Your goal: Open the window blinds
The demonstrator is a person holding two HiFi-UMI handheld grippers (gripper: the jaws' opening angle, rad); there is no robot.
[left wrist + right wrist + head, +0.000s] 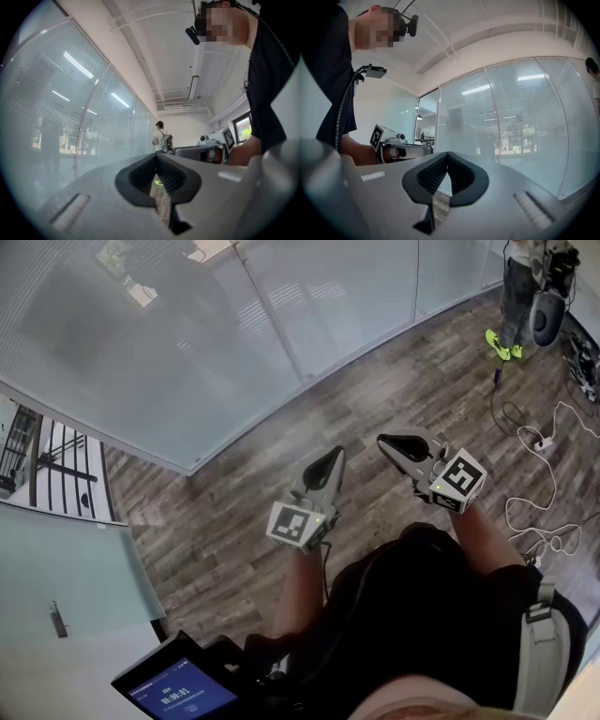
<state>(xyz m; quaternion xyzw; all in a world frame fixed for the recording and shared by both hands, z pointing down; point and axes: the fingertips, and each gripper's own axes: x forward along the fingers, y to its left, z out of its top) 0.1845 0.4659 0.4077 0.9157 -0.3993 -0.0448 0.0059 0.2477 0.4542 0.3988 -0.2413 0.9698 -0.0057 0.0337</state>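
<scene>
A: Where does the head view look from?
B: From the person's head, steeply down at the wooden floor [375, 381], with the left hand-held gripper [334, 454] and right hand-held gripper [385, 441] close beneath and the window blinds [187, 334] along the top.
A: And the gripper views?
B: Low behind their own jaws, facing level, blinds on each one's outer side.
A: What overlaps?
B: All three share the blinds; each gripper view catches the other hand-held gripper at its inner edge.

Matt wood-plank floor [394, 381], glossy glass wall [141, 352]
</scene>
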